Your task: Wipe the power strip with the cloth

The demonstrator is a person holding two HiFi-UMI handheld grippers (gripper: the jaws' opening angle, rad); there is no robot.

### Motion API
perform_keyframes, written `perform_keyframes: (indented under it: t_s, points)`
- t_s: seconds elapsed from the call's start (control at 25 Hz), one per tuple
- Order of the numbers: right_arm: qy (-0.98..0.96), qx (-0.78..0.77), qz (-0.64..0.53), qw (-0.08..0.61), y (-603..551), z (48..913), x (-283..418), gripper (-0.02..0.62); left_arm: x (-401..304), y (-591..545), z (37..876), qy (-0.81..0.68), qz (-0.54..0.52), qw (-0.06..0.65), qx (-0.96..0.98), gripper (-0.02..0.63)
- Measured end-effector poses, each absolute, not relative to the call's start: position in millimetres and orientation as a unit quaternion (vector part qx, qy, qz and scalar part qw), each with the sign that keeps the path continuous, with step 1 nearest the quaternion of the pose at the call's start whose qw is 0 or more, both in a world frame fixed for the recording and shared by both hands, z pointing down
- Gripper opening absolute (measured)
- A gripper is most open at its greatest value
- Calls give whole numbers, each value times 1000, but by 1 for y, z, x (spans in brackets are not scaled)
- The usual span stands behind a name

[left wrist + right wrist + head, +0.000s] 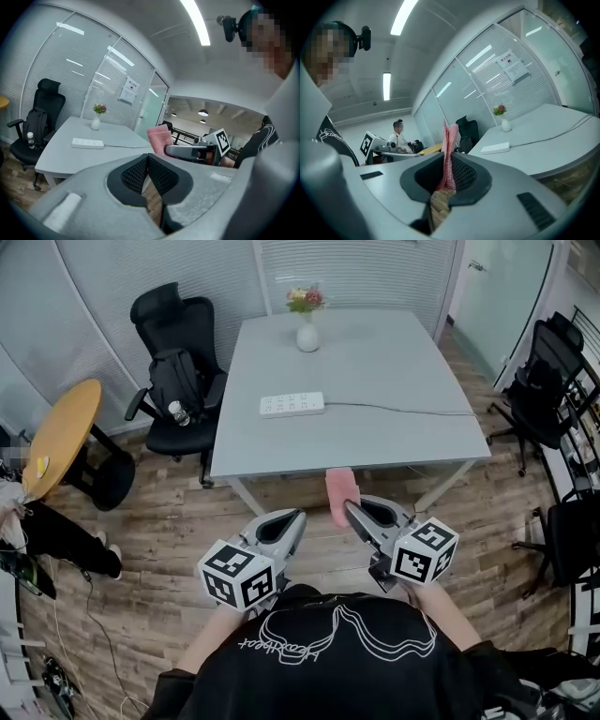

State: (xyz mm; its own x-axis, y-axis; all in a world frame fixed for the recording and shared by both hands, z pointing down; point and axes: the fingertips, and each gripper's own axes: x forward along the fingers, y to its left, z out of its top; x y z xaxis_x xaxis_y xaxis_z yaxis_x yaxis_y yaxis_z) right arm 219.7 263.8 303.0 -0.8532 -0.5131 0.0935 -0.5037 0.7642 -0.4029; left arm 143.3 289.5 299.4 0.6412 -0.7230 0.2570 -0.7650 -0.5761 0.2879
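Now, standing back from the near edge of the grey surface (375, 442), on a wooden floor (169, 549), with both tools raised in front of a black shirt (337, 662).

Grips the pink cloth (339, 495) in the right hand-held gripper (348, 506), jaws clamped firmly on it. Looking along those jaws in the right gripper view, shows the cloth (449, 138) as a thin folded strip pinched between the ribbed pads and standing up above them.

Holds the left hand-held gripper (299, 515) just beside the right one, clenched on nothing. In the left gripper view, shows the pads meeting tip to tip with no gap at the front, and the cloth (158, 137) off to the right in the other tool.

Finds the white power strip (292, 404) lying flat on the left half of the surface, well apart from the cloth and both tools, with its grey cord (403, 410) trailing to the right edge. Picks it out again in both gripper views as a small white bar on the surface (87, 143) (495, 148).

Beyond the strip, near the far edge, shows a white vase (307, 334) of flowers, upright.

To the left of the surface, shows a black chair (169, 310) with a dark backpack (178, 381) on its seat and a bottle (175, 412) at the front of the bag. Further left, shows a round table (61, 437) with a wooden top.
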Motion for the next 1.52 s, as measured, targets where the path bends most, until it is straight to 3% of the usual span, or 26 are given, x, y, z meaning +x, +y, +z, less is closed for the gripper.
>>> perform_keyframes:
  t_s: [0.68,1.52]
  points:
    - [925,-280,-253,42,157,311,170,37,81,185,317,-422,45,221,878,12]
    - [893,-347,-285,2,-56,335,57,37,-36,-34,340,-392,67,264,879,12]
